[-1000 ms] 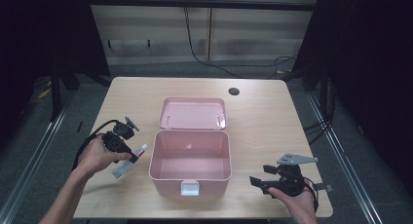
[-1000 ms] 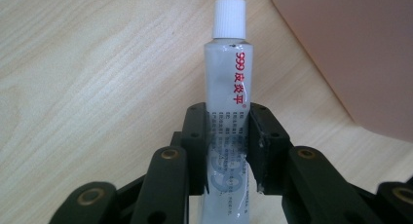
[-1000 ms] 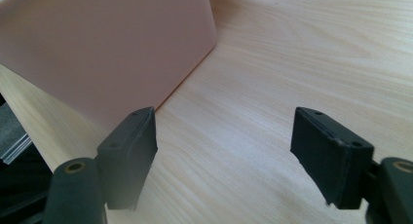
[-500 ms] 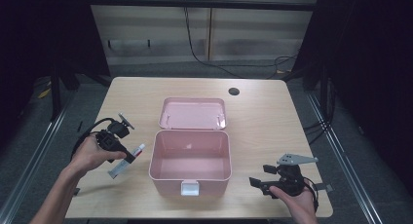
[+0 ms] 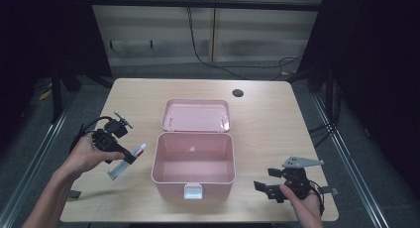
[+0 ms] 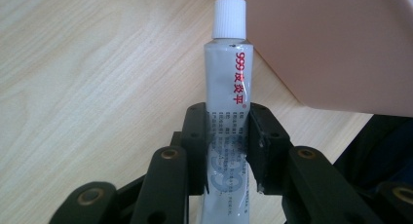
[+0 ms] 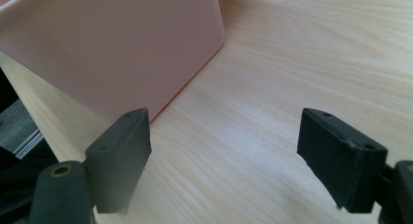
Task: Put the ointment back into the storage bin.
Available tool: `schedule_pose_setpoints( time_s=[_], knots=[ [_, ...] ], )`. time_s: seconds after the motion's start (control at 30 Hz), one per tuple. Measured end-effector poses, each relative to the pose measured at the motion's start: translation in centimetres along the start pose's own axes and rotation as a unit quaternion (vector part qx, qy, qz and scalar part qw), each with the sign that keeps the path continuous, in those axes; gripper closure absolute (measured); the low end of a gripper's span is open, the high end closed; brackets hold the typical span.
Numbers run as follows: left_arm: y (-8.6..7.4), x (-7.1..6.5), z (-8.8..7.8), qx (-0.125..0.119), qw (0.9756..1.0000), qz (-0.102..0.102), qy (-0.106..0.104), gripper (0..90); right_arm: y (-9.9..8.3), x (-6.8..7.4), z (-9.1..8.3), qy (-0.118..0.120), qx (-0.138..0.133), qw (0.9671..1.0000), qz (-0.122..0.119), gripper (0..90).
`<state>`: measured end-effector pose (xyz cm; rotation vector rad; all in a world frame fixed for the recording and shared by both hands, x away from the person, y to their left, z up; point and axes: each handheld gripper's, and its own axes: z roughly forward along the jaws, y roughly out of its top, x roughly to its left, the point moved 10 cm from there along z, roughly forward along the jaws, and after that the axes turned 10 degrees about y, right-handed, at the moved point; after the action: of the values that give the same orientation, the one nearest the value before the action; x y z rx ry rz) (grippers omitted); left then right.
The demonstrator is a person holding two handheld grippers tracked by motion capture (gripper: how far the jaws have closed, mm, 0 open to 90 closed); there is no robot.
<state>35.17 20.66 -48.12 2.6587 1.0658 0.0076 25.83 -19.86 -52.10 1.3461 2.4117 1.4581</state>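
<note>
1. High view: I hold the left gripper (image 5: 130, 158) clamped on the ointment tube (image 5: 127, 161), lifted off the wooden table (image 5: 277, 124) just left of the open pink box (image 5: 193, 161). The right gripper (image 5: 270, 188) rests near the table's front right corner; its jaws have just been opening, with nothing between them. Dark curtains and floor cables surround the table.
2. Left gripper view: the pads (image 6: 195, 141) pinch the tube (image 6: 228, 87) mid-body, white cap (image 6: 229, 18) pointing away. I judge it light, soft-walled and glossy, so I grip mid-body, gently.
3. Right gripper view: jaws stand wide over bare, smooth wood (image 7: 272, 78), beside the box wall (image 7: 112, 44).
</note>
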Motion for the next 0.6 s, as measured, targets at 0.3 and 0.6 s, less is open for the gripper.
schedule_pose_setpoints(
  time_s=[0.3, 0.6],
  knots=[
    [-0.1, -0.2, -1.4, -0.010, 0.9999, 0.006, -0.010, 71.2, 0.0, 0.1, 0.0, 0.002, 0.002, 1.0000, -0.001, 19.6],
    [0.2, -0.5, -3.0, -0.021, 0.9997, 0.012, -0.009, 71.1, 0.0, 0.2, 0.0, 0.007, 0.001, 1.0000, -0.001, 19.6]
  ],
)
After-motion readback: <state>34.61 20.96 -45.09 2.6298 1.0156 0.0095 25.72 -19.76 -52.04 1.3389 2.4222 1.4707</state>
